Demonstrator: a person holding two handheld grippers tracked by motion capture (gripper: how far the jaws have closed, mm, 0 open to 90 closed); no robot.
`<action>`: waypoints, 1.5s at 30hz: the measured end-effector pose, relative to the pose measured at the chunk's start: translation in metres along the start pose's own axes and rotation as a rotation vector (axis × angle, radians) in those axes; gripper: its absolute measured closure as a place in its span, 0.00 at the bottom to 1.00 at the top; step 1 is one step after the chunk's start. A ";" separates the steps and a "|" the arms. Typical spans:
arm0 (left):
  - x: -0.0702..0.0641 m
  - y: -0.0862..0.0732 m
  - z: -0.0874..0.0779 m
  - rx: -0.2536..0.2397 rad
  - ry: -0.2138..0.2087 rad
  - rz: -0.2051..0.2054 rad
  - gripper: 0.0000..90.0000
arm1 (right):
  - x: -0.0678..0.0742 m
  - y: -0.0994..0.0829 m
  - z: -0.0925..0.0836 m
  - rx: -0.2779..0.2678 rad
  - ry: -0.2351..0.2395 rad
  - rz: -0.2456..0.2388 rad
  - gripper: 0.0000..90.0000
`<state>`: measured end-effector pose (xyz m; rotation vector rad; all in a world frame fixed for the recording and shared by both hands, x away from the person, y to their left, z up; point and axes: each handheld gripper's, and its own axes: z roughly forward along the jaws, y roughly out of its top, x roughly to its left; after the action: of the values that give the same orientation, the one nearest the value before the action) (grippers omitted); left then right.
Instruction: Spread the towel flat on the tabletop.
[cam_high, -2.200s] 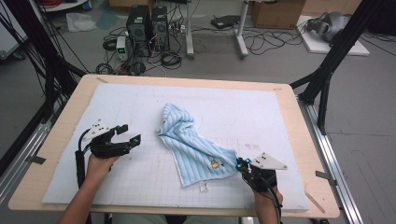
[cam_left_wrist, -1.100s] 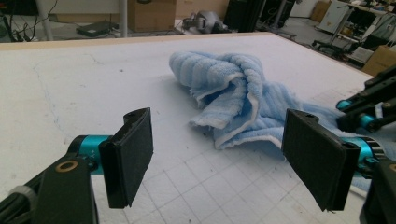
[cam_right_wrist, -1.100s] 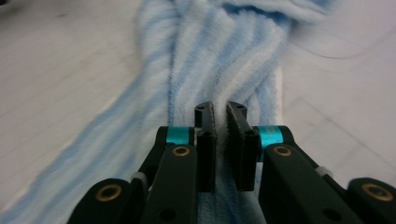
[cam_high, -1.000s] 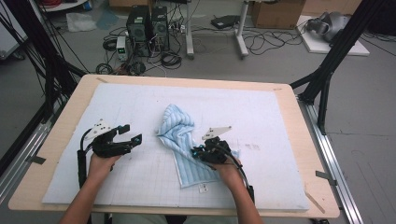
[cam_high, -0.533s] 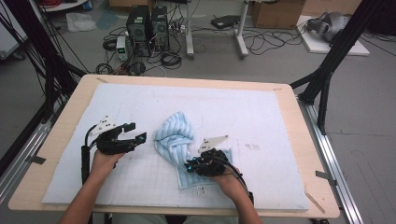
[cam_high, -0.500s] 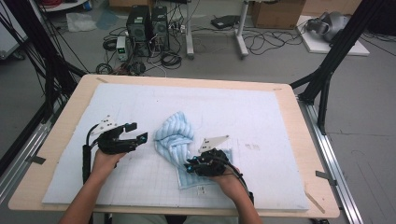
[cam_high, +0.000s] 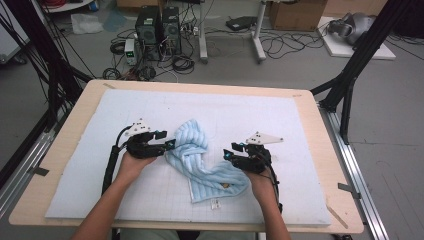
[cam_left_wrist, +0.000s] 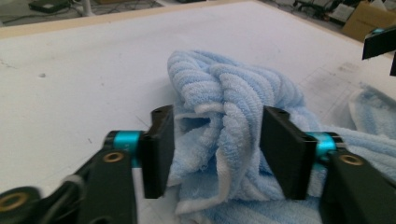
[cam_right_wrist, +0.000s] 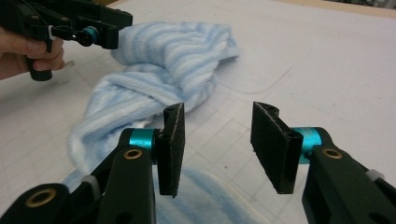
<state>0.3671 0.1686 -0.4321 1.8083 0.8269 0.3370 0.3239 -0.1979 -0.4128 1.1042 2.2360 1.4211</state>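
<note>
The towel (cam_high: 200, 160) is lying rumpled and twisted on the white mat (cam_high: 280, 120) covering the table (cam_high: 320, 150), near its front middle, with one bunched end toward the left and a flatter end with a small tag toward the front. The left tool (cam_left_wrist: 217, 140) is closing on the bunched end: its jaws have just been narrowing, and the pads are now pressing a thick fold of terry from both sides, so it is gripping the towel. The right tool (cam_right_wrist: 217, 140) is standing open just off the towel's near end; its jaws have just been widening, with nothing between them but mat. Judging by this, the left is anchoring the bunch so the cloth can be pulled straight while the right is repositioning for a fresh hold.
</note>
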 end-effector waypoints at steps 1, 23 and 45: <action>0.000 0.000 0.002 0.004 0.005 0.008 0.64 | 0.000 0.000 0.000 0.000 0.000 0.000 0.58; 0.025 -0.009 -0.049 -0.049 0.179 -0.026 0.94 | 0.006 0.031 0.063 0.097 -0.051 -0.035 0.62; 0.033 -0.026 -0.064 -0.066 0.161 -0.062 0.94 | 0.024 0.043 0.148 0.264 0.087 -0.054 0.74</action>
<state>0.3434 0.2411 -0.4354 1.7069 0.9707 0.4684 0.4134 -0.0735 -0.4432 1.0664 2.5515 1.1987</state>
